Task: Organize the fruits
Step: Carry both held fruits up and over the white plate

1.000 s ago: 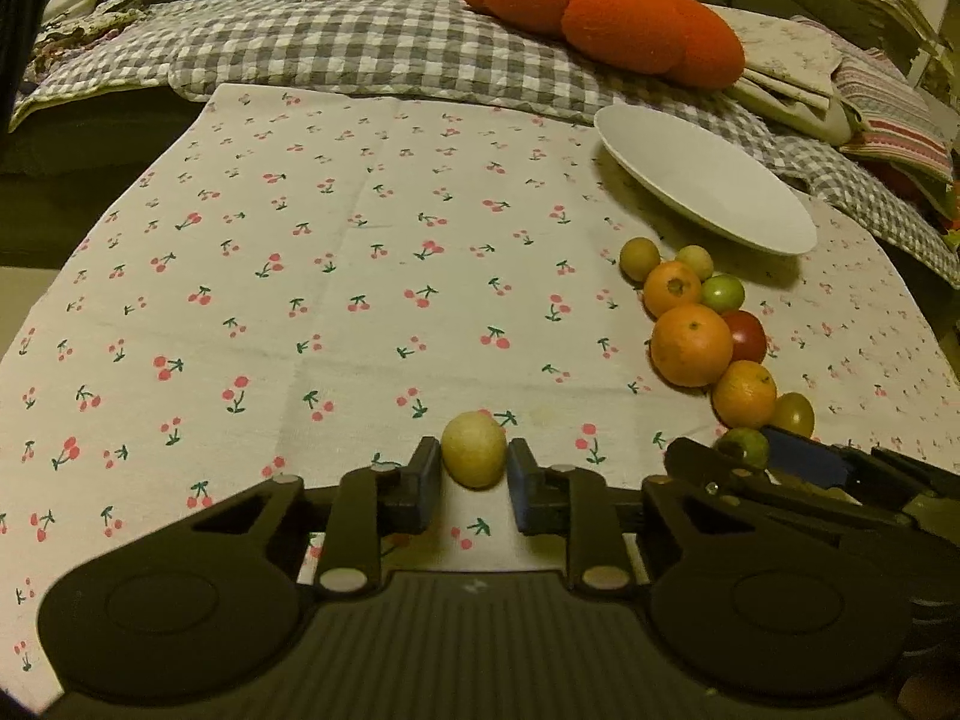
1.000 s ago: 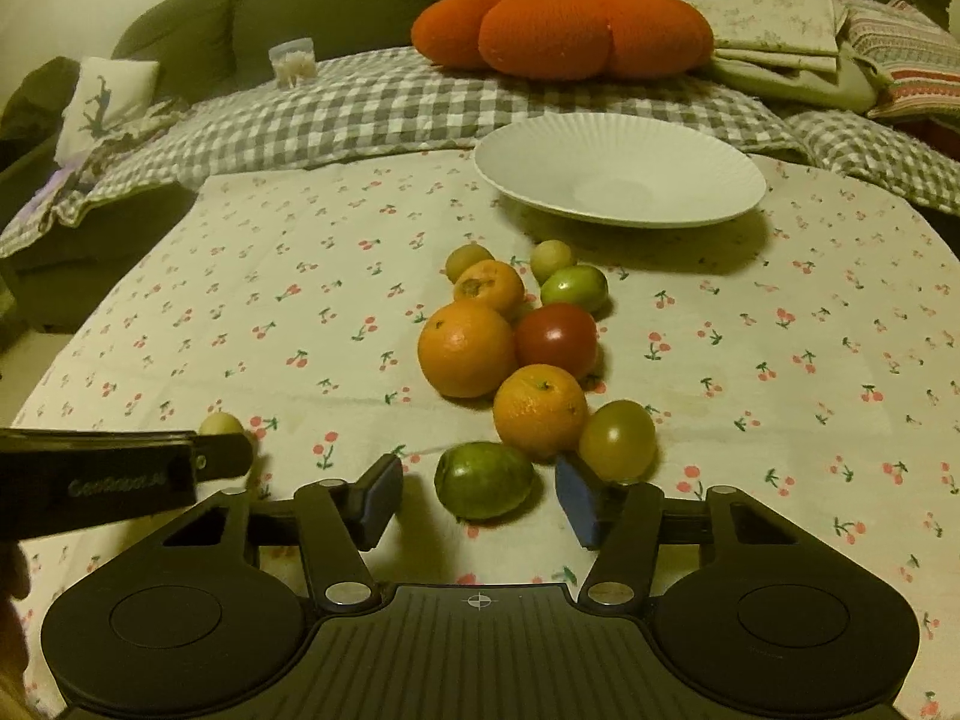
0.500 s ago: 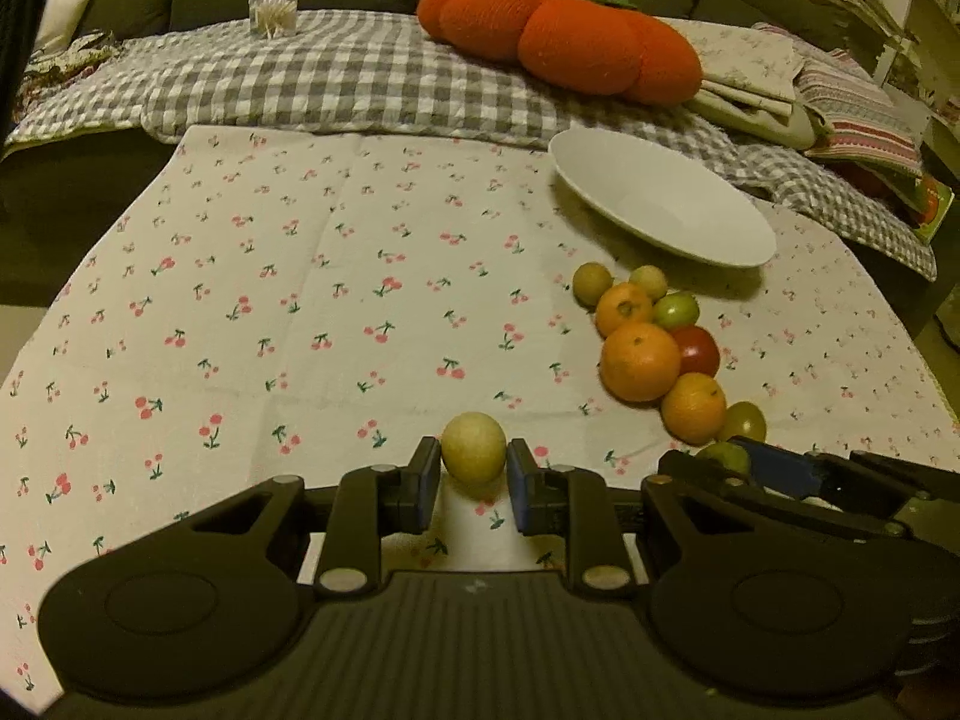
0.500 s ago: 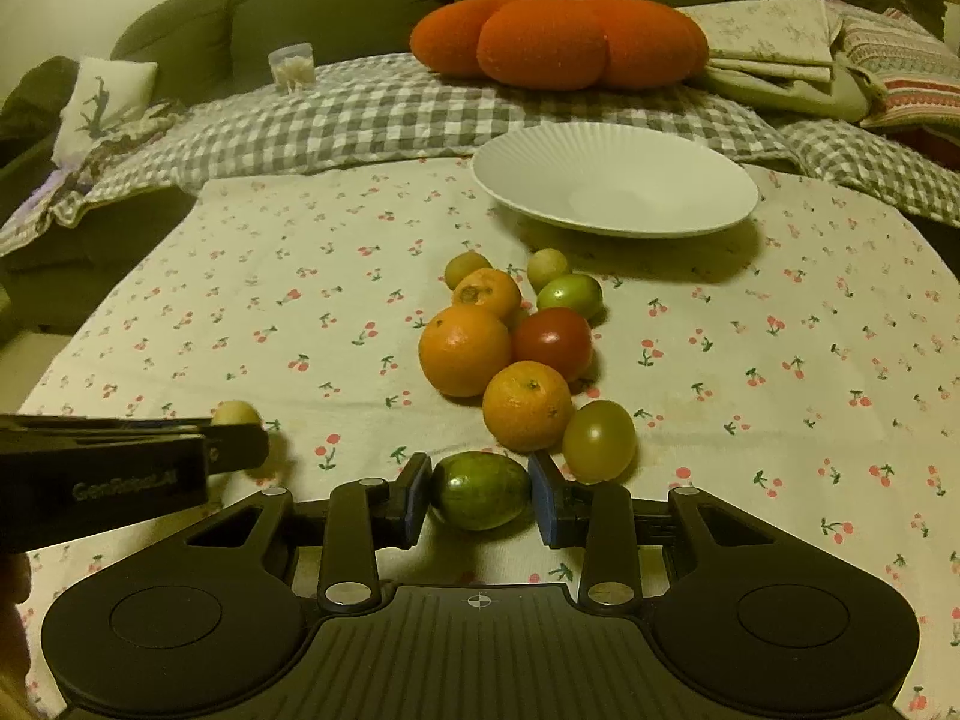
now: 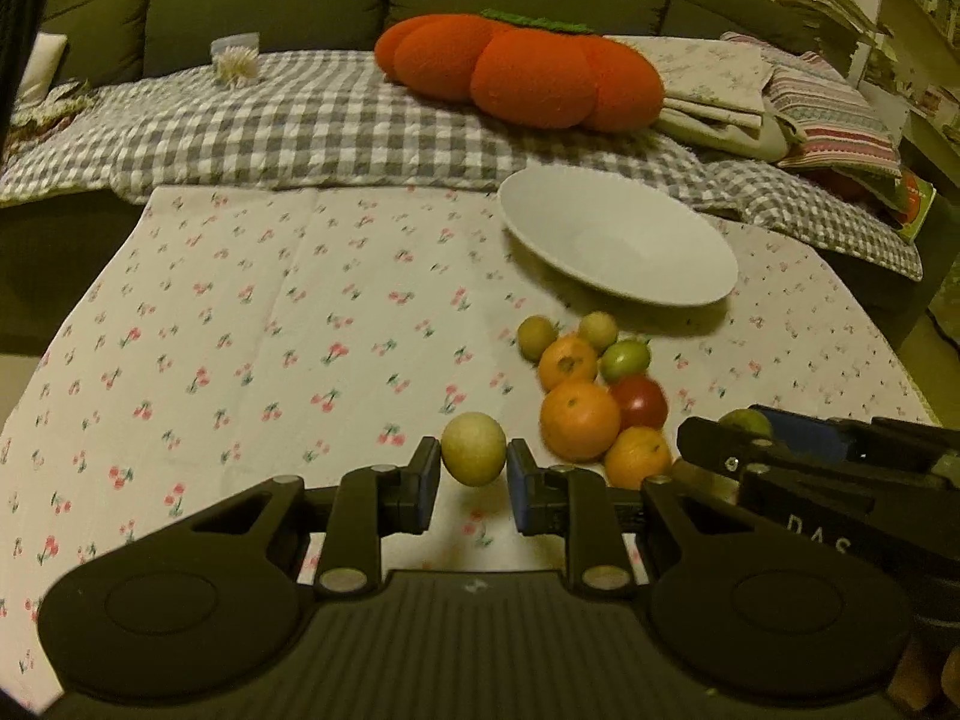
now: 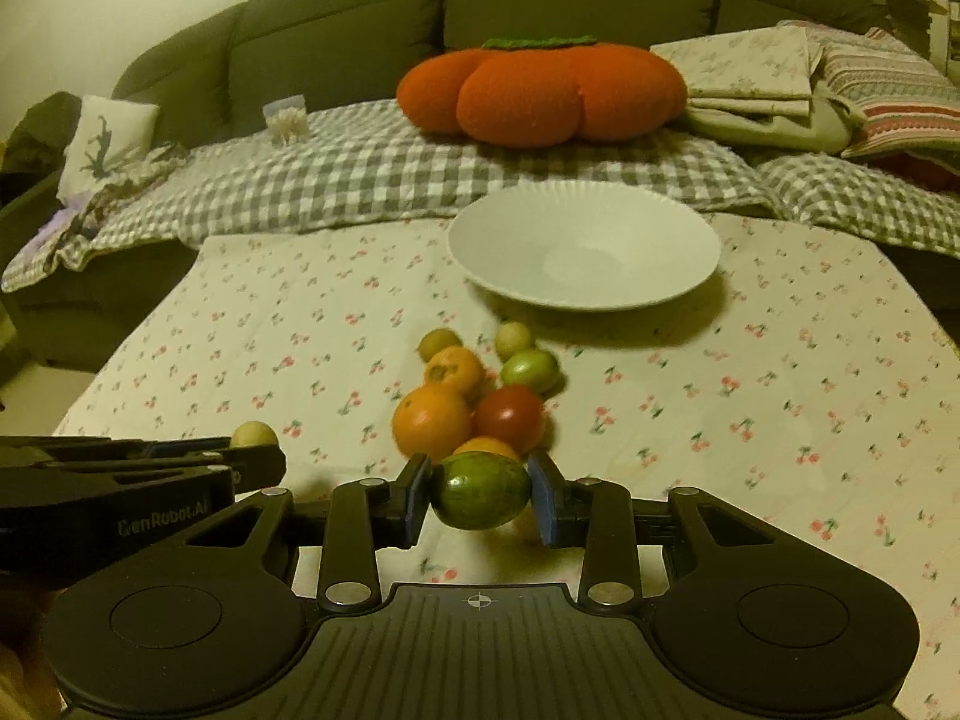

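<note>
The left gripper [image 5: 474,477] is clamped on a small pale yellow fruit [image 5: 473,448], with both pads against its sides. The fruit appears clear of the cherry-print tablecloth [image 5: 240,330], with a shadow beneath it. The right gripper [image 6: 480,501] is clamped likewise on a mottled green fruit [image 6: 480,490], also carried off the cloth. The two tools sit side by side at the near edge of the table, the left one to the left.

Step in hand, by judgement: both fruits are picked and the transfer is under way. The likely destination is the white plate [image 6: 690,252], which stands at the far side, right of centre, and holds nothing.

Next move calls for: carry each fruit forward and high enough to clear the plate rim, lower it over the dish, then open the fingers. Round fruit may roll on release, so set down near the plate's middle.

In the way: the remaining pile lies directly between the grippers and the plate. It comprises three oranges, with the large orange [image 6: 432,423] nearest left, a red tomato [image 6: 510,418], a green tomato [image 6: 529,367] and two small yellowish fruits. Pass above it or around it.

Beyond the table: a checked blanket [image 6: 372,174] and an orange pumpkin cushion [image 6: 540,93] on the sofa.
</note>
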A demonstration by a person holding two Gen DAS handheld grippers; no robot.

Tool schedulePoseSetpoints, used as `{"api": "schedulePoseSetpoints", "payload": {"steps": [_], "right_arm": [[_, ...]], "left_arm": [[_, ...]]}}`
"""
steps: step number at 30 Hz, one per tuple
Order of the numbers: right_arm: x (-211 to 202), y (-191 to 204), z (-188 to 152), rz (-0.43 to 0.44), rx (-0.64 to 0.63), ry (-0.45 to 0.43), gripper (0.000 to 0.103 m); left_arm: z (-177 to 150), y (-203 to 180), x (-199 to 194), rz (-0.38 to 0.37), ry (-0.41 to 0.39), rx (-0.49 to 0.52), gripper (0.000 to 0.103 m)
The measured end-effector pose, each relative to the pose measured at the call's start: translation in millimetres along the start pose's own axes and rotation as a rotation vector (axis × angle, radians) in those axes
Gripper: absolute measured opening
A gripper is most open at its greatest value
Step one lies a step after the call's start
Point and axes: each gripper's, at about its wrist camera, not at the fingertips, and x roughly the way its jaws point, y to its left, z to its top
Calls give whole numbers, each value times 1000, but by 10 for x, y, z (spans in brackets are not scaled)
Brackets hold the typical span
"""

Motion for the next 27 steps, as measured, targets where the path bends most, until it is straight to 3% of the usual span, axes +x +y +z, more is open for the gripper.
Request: {"api": "schedulePoseSetpoints", "payload": {"steps": [7, 11, 19, 27], "right_arm": [[-49, -164, 237, -16, -14, -26, 34], [-5, -423, 486, -20, 39, -39, 34], [430, -870, 838, 23, 133, 18, 34], [830, -985, 1026, 38, 125, 4, 34]], "left_arm": [[328, -208, 137, -39, -28, 26, 22], [522, -320, 261, -63, -55, 52, 22], [797, -479, 660, -102, -127, 126, 22], [857, -621, 1034, -134, -124, 172, 22]]}}
